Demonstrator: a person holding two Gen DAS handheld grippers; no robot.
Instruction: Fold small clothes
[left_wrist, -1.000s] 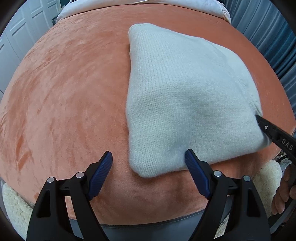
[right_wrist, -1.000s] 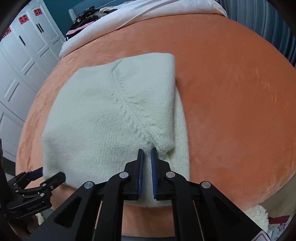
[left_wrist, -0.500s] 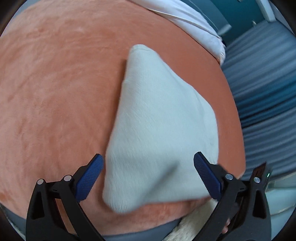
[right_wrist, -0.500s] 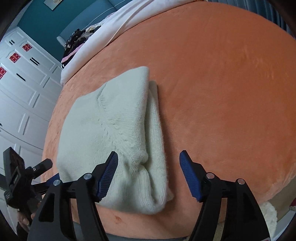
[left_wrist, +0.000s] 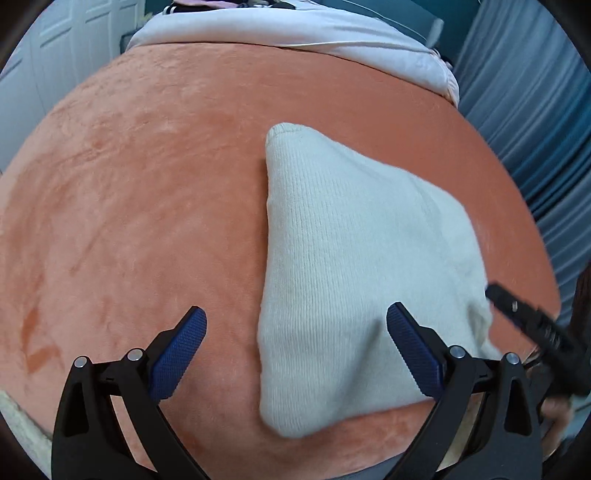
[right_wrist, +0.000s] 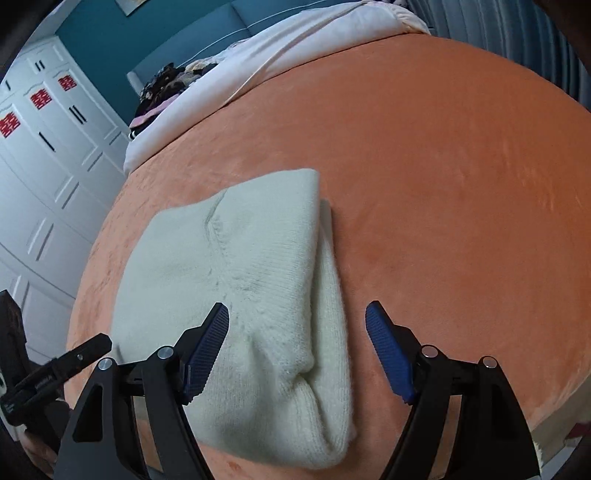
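the folded cream knitted garment (left_wrist: 354, 280) lies on the orange plush bed cover (left_wrist: 147, 206), near its front edge, in two layers: in the right wrist view the upper fold (right_wrist: 236, 258) sits on a lower layer that sticks out along its right side.

a second ago the right tool (right_wrist: 297, 350) was pinched narrow on the garment's near corner; half a second ago it had let go, and now its blue-padded fingers (right_wrist: 388, 354) stand wide apart, holding nothing, one above the knit and one over bare cover. the left tool (left_wrist: 295, 354) was wide a second ago and is wide now, empty, its right pad (left_wrist: 413, 350) over the garment's near edge and its left pad over the cover. the left wrist view has swung back from the steep tilt of half a second ago, so the white bedding (left_wrist: 295, 29) at the far end shows again.

the garment's near right corner is hidden behind the left tool's right finger. the other tool shows only as a blurred black tip at each view's edge. whether any pad touches the knit cannot be told. the dark heap of clothes (right_wrist: 166, 88) on the white bedding is too small to make out. the white cupboard doors (right_wrist: 48, 177) are cut off by the lens rim.
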